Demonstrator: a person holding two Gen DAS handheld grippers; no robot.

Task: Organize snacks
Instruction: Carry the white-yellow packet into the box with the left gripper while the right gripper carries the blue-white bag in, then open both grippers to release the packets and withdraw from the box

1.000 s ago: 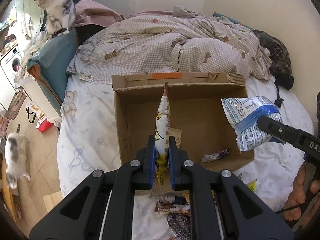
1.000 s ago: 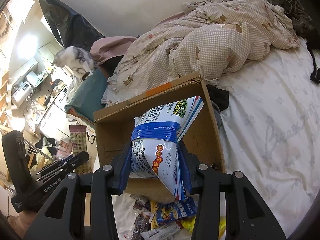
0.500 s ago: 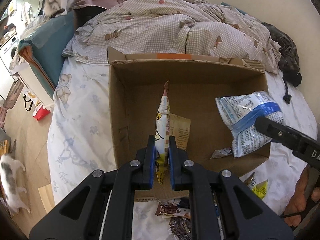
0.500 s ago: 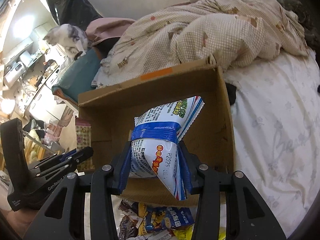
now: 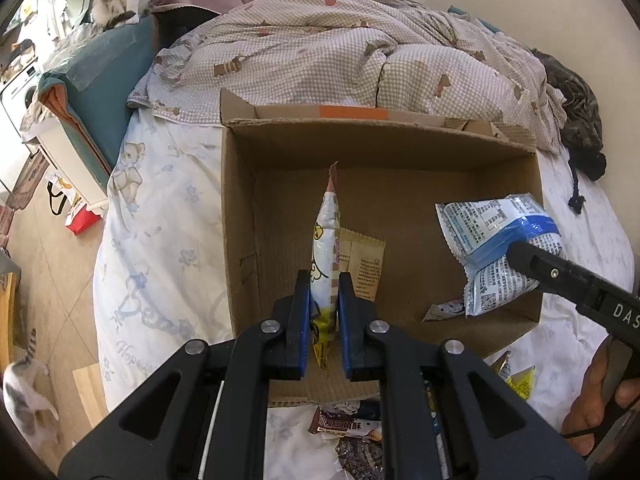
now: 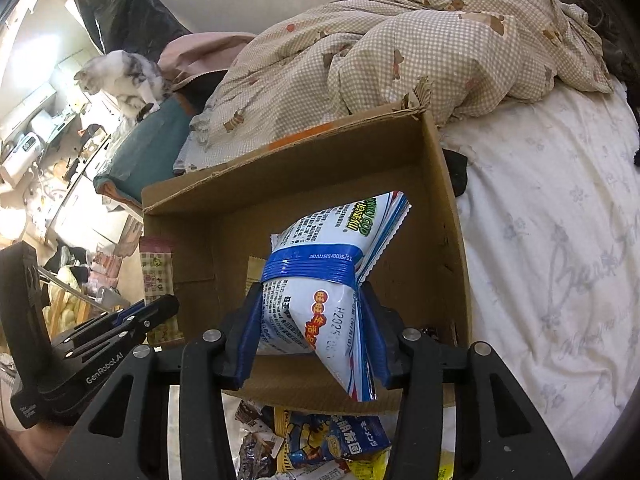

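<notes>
Two loose packets lie on the floor of the cardboard box [image 5: 400,152], the grey one [image 5: 444,310] half hidden behind my blue-and-white bag [image 6: 320,280]. At frame bottom, the snack pile [image 6: 320,444] is cut off by my tools. My left gripper [image 5: 324,312] has its fingers clenched on a slim yellow-and-white packet [image 5: 326,240], upright over the box. My right gripper [image 6: 312,344] grips the bag, fingers wider, above the box's near edge.

Open cardboard box [image 5: 240,216], blue-white snack bag [image 6: 320,280] above, slim packet [image 5: 326,240] upright
</notes>
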